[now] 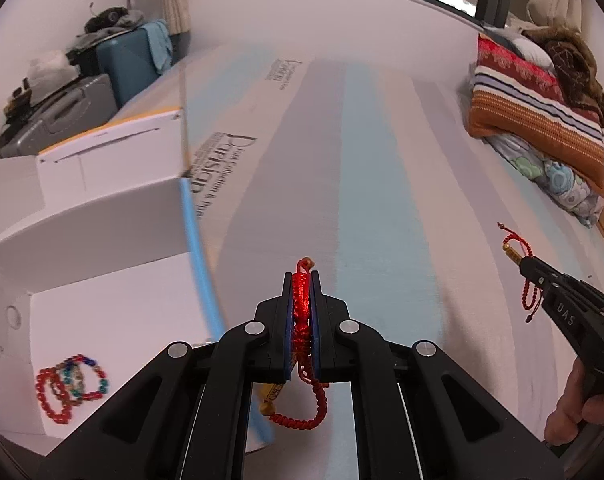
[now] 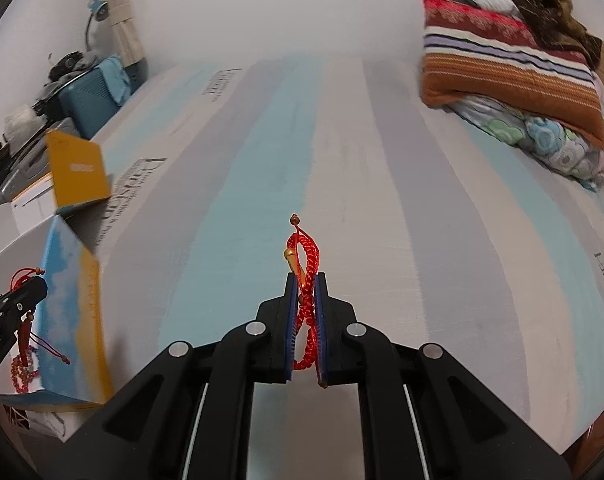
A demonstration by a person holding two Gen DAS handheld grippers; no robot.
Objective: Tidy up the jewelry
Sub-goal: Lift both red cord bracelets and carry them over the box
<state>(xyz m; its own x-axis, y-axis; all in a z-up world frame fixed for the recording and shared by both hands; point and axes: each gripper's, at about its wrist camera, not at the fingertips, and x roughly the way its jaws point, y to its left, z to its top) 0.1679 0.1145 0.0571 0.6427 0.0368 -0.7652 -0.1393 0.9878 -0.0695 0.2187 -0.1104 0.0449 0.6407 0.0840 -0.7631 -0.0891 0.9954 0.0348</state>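
Note:
My left gripper (image 1: 302,280) is shut on a red braided cord bracelet (image 1: 302,312), whose loop and gold bead hang below the jaws. It hovers over the striped bed beside an open white box (image 1: 101,208). Beaded bracelets (image 1: 71,384) in red, green and blue lie on the box floor at the lower left. My right gripper (image 2: 305,280) is shut on a second red cord bracelet (image 2: 308,260) with a gold charm. In the left wrist view the right gripper (image 1: 520,260) shows at the right edge, held by a hand (image 1: 574,404). The left gripper (image 2: 33,282) appears over the box in the right wrist view.
The bed sheet (image 2: 342,160) has pale blue, grey and white stripes with printed lettering. Folded quilts and a pillow (image 2: 510,80) are stacked at the far right. Suitcases and clutter (image 1: 81,80) stand beyond the bed on the left. The box's blue and yellow lid flap (image 2: 73,312) stands upright.

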